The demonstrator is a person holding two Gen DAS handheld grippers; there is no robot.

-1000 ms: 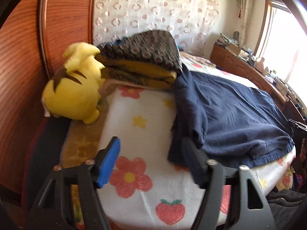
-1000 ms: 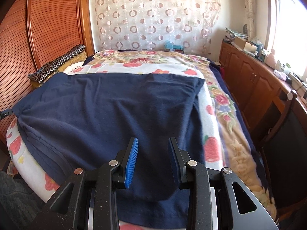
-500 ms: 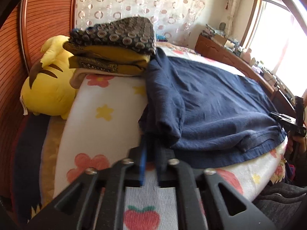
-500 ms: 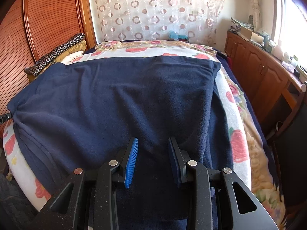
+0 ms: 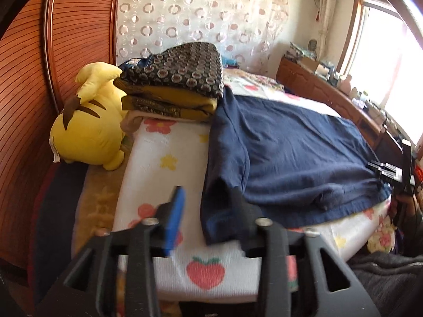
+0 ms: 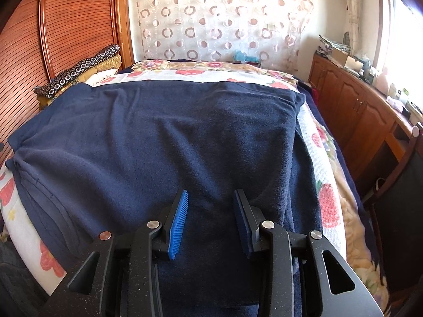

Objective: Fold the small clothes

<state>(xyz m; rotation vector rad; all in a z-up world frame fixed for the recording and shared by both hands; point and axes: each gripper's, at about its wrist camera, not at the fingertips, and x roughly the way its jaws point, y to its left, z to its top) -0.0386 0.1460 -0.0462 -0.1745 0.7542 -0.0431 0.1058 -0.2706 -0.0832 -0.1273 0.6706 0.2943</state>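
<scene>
Half a second back my left gripper [image 5: 205,212] had its fingers pinched together at the near left corner of the navy shirt [image 6: 169,142]; now they are spreading again, blue pad off to the left, dark finger against the fold of the cloth. A flap of the corner lies in the gap between them, but I don't see the pads pressing on it, so I read this as a release, or a failed pinch about to be retaken.

The shirt is spread flat across the flowered bed cover [image 5: 169,155], its near hem draped over the near edge of the bed, its far edge short of the curtain. Laid out like that it gives me clean corners to lift for a first fold. The stack of folded clothes [image 5: 179,79] sits at the far left by the yellow plush toy [image 5: 87,132], touching the shirt's far left corner; I take it for the finished pile.

My right gripper [image 6: 210,219] hangs low over the near middle of the shirt, angled downward, fingers apart and easing a little wider, with only flat cloth beneath them and nothing pinched. The left gripper tilts down at much the same slope towards the bed edge. In its view the other tool and the hand carrying it show at the far right.
</scene>
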